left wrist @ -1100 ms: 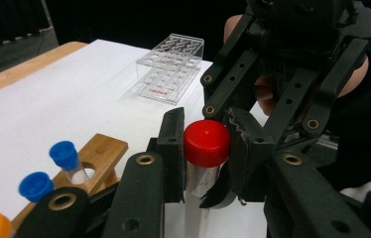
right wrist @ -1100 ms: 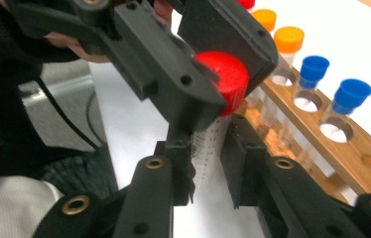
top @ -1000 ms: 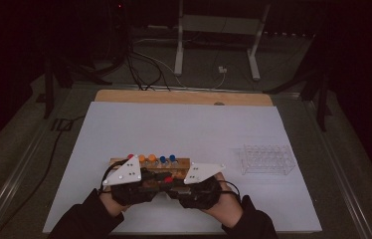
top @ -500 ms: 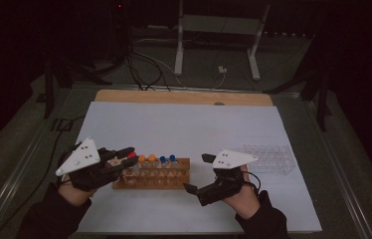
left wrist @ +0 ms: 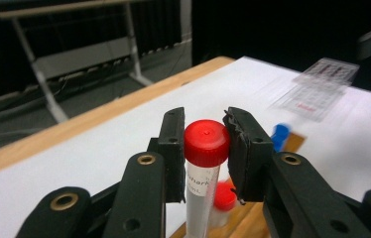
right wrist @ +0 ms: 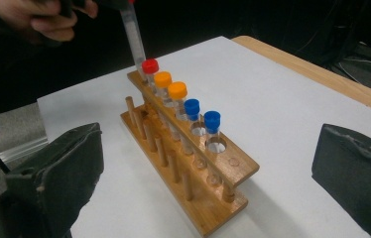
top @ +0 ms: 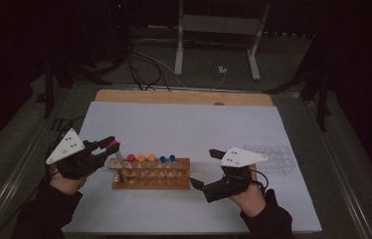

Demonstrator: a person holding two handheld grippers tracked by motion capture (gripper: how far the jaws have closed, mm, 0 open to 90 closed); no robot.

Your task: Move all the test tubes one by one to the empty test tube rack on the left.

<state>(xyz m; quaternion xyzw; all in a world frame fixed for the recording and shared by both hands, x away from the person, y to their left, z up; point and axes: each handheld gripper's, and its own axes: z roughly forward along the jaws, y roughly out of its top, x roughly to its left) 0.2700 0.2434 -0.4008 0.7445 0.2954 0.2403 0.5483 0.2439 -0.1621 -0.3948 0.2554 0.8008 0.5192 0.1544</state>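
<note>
A wooden tube rack (top: 150, 179) (right wrist: 193, 198) stands on the white sheet (top: 189, 124). It holds a red-capped tube (top: 131, 158), two orange-capped and two blue-capped tubes (right wrist: 212, 121). My left gripper (top: 112, 145) (left wrist: 206, 148) is shut on the cap of another red-capped tube (left wrist: 206, 143) (right wrist: 135, 39). That tube slants down, its tip just above the rack's left end. My right gripper (top: 207, 169) (right wrist: 208, 173) hovers off the rack's right end. Its jaws have just opened wide, with nothing held between them.
A clear plastic rack (top: 269, 158) lies on the sheet to the right. A wooden board edge (top: 184, 97) runs along the back. Metal stand legs (top: 179, 50) and cables (top: 144, 69) are behind the table.
Both grippers were close together at the rack's front. The left one has moved out to the left with the red-capped tube; the right one has drawn off to the right and opened.
</note>
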